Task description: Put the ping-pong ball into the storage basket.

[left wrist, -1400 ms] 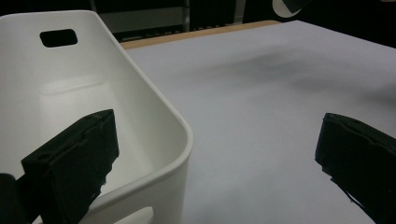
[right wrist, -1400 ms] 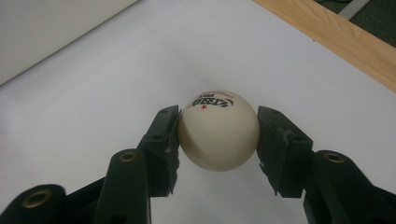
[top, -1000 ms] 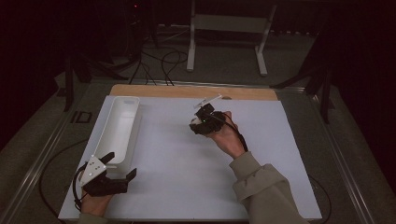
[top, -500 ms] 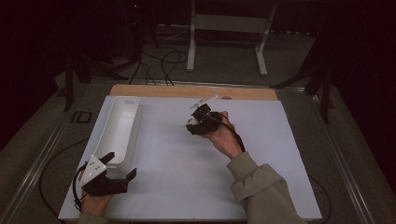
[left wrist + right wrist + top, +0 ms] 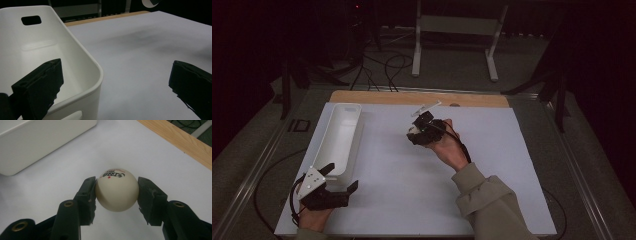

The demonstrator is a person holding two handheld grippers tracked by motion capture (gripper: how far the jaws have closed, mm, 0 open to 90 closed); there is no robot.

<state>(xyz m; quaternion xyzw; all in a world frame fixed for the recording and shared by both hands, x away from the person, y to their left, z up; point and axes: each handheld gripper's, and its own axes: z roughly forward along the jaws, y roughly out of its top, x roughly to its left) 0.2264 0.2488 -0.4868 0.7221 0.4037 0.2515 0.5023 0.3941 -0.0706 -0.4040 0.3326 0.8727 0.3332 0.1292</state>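
A cream table-tennis ball point(image 5: 117, 191) with red and black print sits between the black jaws of my right gripper point(image 5: 116, 195), which is shut on it and holds it just above the white table cover. In the high view that gripper point(image 5: 414, 134) is at mid-table, right of the long white bin point(image 5: 343, 135). My left gripper point(image 5: 343, 176) rests at the bin's near end, open. In the left gripper view its jaws point(image 5: 117, 75) stand wide apart, one over the inside of the bin point(image 5: 95, 67), the other over the bare sheet, with nothing held.
The white sheet point(image 5: 492, 150) covers the table, with a wooden strip point(image 5: 472, 100) along the far edge. Beyond it stand a white frame stand point(image 5: 457, 25) and floor cables point(image 5: 382, 65). A small dark object point(image 5: 302, 125) lies left of the bin.
My right hand has shifted slightly left with the ball still in the gripper. The left gripper has stayed where it was.
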